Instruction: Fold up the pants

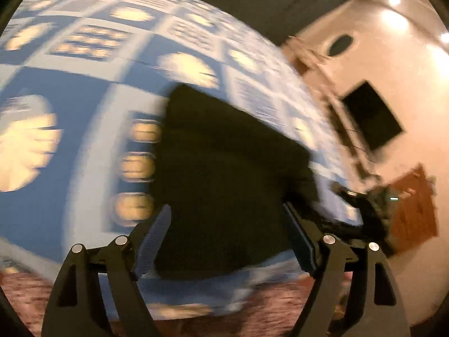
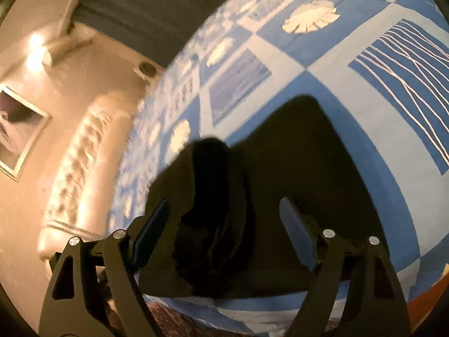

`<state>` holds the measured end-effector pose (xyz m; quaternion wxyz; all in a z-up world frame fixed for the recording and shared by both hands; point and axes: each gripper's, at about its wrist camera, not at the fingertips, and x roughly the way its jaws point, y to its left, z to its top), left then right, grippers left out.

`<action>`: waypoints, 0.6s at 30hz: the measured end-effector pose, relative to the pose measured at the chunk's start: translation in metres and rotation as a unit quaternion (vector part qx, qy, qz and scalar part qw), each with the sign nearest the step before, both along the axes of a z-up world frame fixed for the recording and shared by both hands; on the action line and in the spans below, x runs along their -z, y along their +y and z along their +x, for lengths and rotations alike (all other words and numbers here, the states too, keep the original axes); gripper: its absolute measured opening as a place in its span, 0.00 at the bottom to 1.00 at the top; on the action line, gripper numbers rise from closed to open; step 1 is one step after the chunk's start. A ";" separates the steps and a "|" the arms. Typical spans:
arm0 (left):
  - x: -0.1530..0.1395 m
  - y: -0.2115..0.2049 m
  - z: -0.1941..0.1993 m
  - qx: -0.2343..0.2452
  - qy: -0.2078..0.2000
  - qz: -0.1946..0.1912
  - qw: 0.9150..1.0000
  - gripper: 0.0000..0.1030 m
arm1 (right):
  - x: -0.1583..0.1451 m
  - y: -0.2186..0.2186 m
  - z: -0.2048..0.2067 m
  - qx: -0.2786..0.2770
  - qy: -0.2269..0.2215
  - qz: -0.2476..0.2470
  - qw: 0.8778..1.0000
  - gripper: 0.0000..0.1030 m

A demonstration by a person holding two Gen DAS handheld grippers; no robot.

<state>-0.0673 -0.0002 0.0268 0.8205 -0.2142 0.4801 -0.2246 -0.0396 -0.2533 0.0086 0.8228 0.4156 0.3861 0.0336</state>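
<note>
Across most of both views spreads the bed's blue-and-white patchwork cover (image 2: pixel 294 56), and the black fabric pants (image 2: pixel 294 168) lie on it near its lower edge, low in the frame — a bunched fold (image 2: pixel 213 202) rises at centre in the right wrist view. The left hand-held gripper (image 1: pixel 227 241) and the right hand-held gripper (image 2: pixel 224 233) both stand wide open, holding nothing. Pinching the outer edges evenly, then smoothing that bunch first, would likely keep the fold square — the left view is blurred.

Dim warm light; left view motion-blurred; fisheye bends edges; wall lamps (image 1: pixel 394 0) glare.
</note>
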 end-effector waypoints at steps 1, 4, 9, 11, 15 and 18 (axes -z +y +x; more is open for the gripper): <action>0.005 0.017 -0.002 -0.015 0.003 0.000 1.000 0.77 | 0.000 0.004 0.003 -0.010 0.009 -0.011 1.000 0.79; 0.016 0.043 -0.003 -0.045 0.009 -0.011 0.999 0.77 | 0.001 0.022 0.015 -0.061 0.031 -0.025 0.997 0.79; 0.028 0.051 0.003 -0.056 0.031 -0.016 0.998 0.77 | 0.008 0.050 0.028 -0.098 0.052 -0.008 0.994 0.79; 0.027 0.044 0.003 -0.049 0.023 -0.013 0.998 0.77 | 0.011 0.056 0.033 -0.094 0.066 -0.023 0.993 0.78; 0.029 0.031 -0.003 -0.024 0.025 -0.011 0.999 0.77 | 0.014 0.068 0.038 -0.100 0.075 -0.056 0.991 0.21; 0.031 0.025 -0.005 -0.015 0.024 -0.012 1.000 0.77 | 0.012 0.061 0.032 -0.095 0.062 -0.039 0.993 0.15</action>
